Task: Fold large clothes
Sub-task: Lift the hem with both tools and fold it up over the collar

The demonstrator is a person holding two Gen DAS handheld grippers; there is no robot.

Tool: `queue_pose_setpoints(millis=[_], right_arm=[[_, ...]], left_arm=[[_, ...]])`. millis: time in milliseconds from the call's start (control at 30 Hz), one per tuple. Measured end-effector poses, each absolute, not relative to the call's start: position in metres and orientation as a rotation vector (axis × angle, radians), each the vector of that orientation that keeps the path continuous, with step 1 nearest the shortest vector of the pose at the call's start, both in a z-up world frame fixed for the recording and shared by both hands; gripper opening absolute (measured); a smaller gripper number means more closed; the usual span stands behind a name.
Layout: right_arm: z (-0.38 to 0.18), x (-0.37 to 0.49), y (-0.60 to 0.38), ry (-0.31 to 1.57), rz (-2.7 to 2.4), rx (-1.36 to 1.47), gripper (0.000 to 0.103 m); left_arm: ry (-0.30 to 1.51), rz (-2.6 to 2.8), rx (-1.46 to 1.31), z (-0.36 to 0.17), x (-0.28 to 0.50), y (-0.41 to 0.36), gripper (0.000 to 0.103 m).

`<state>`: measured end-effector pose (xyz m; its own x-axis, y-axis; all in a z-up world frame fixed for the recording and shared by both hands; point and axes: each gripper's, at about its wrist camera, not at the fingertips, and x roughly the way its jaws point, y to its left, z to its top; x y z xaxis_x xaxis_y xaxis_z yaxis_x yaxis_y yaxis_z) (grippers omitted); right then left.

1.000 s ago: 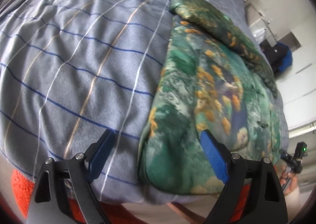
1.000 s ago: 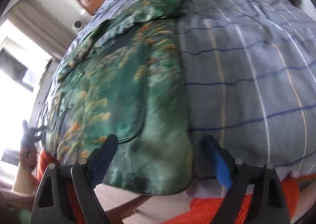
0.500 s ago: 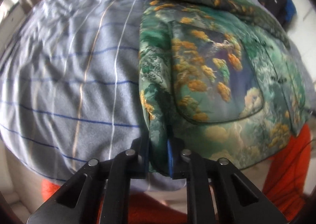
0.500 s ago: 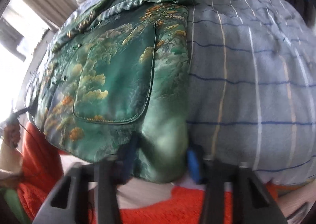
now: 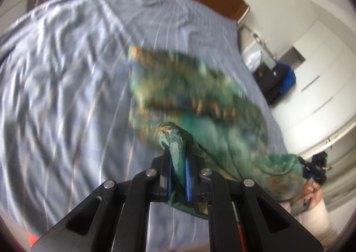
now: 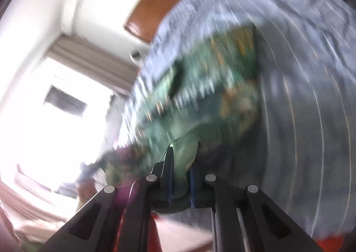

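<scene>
Our left tool [image 5: 178, 176] and right tool [image 6: 180, 182] each pinch a corner of the green patterned garment [image 5: 195, 100], lifting its near edge above the striped bed [image 5: 66, 74].

Bed [image 5: 66, 63] (striped grey-blue cover) bears the green garment [image 5: 178, 87].

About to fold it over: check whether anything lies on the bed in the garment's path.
Nothing visible does. Both tools, left and right, grip the green garment, and the striped sheet beyond it shows only wrinkles, though blurred.
</scene>
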<state>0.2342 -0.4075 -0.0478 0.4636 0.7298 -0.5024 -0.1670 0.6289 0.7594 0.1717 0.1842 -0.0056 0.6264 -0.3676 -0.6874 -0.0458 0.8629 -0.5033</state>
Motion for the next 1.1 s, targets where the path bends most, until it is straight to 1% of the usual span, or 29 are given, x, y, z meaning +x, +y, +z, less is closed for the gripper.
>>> queue_pose_setpoints(millis=[100, 167, 200, 267, 333, 367, 400, 433, 467, 500, 533, 567, 600, 633, 700, 800, 833, 867, 900, 933, 967, 1000, 1033, 1100], right_arm=[[-0.027, 0.286, -0.405, 0.853, 0.573, 0.668, 0.011], [-0.018, 0.325, -0.402, 0.817, 0.536, 0.636, 0.010], [-0.015, 0.347, -0.401, 0.798, 0.508, 0.622, 0.010], [-0.015, 0.391, -0.401, 0.777, 0.437, 0.608, 0.010], [-0.023, 0.437, -0.401, 0.758, 0.340, 0.636, 0.011], [-0.032, 0.456, -0.403, 0.755, 0.304, 0.665, 0.017], [-0.045, 0.476, -0.402, 0.760, 0.280, 0.709, 0.023], [-0.055, 0.486, -0.404, 0.770, 0.269, 0.739, 0.044], [-0.062, 0.492, -0.405, 0.778, 0.246, 0.760, 0.082], [-0.068, 0.493, -0.406, 0.772, 0.208, 0.775, 0.094], [-0.067, 0.491, -0.409, 0.763, 0.204, 0.784, 0.099], [-0.067, 0.487, -0.414, 0.752, 0.222, 0.790, 0.099], [-0.065, 0.486, -0.418, 0.755, 0.230, 0.779, 0.099], [-0.063, 0.485, -0.421, 0.766, 0.224, 0.749, 0.099], [-0.061, 0.485, -0.421, 0.809, 0.195, 0.636, 0.099], [-0.069, 0.479, -0.407, 0.898, 0.242, 0.496, 0.096], [-0.073, 0.478, -0.401, 0.916, 0.259, 0.474, 0.091], [-0.079, 0.480, -0.393, 0.934, 0.280, 0.456, 0.081], [-0.084, 0.482, -0.382, 0.958, 0.292, 0.436, 0.071], [-0.088, 0.483, -0.375, 0.963, 0.299, 0.425, 0.040], [-0.091, 0.484, -0.365, 0.972, 0.286, 0.385, 0.019], [-0.091, 0.486, -0.356, 0.977, 0.248, 0.329, 0.019], [-0.087, 0.485, -0.347, 0.965, 0.209, 0.265, 0.014], [-0.060, 0.476, -0.334, 0.864, 0.184, 0.166, 0.013]], left_arm=[[0.836, -0.160, -0.498, 0.018, 0.238, 0.186, 0.008], [0.807, -0.122, -0.491, 0.025, 0.274, 0.188, 0.008], [0.792, -0.096, -0.486, 0.029, 0.304, 0.186, 0.008], [0.797, -0.053, -0.446, 0.024, 0.356, 0.181, 0.011], [0.873, -0.003, -0.404, -0.002, 0.414, 0.175, 0.019], [0.948, 0.025, -0.417, -0.023, 0.438, 0.175, 0.021], [1.022, 0.059, -0.439, -0.043, 0.451, 0.176, 0.027], [1.062, 0.085, -0.447, -0.053, 0.457, 0.178, 0.038], [1.071, 0.095, -0.447, -0.057, 0.456, 0.179, 0.042], [1.042, 0.082, -0.447, -0.054, 0.452, 0.184, 0.052], [1.017, 0.066, -0.449, -0.050, 0.448, 0.188, 0.070], [0.985, 0.055, -0.454, -0.043, 0.443, 0.195, 0.080], [0.929, 0.053, -0.459, -0.034, 0.432, 0.205, 0.092], [0.890, 0.061, -0.461, -0.029, 0.426, 0.211, 0.098], [0.856, 0.069, -0.447, -0.030, 0.417, 0.219, 0.099], [0.965, 0.030, -0.371, -0.053, 0.426, 0.200, 0.098], [1.014, 0.014, -0.339, -0.065, 0.429, 0.189, 0.097], [1.065, 0.005, -0.302, -0.077, 0.433, 0.176, 0.094], [1.093, 0.000, -0.274, -0.086, 0.435, 0.167, 0.064], [1.119, 0.001, -0.246, -0.093, 0.436, 0.156, 0.017], [1.128, 0.021, -0.232, -0.094, 0.436, 0.150, 0.012], [1.086, 0.043, -0.220, -0.084, 0.433, 0.148, 0.010], [1.035, 0.043, -0.220, -0.072, 0.429, 0.148, 0.009], [0.924, 0.027, -0.240, -0.040, 0.421, 0.153, 0.009]])
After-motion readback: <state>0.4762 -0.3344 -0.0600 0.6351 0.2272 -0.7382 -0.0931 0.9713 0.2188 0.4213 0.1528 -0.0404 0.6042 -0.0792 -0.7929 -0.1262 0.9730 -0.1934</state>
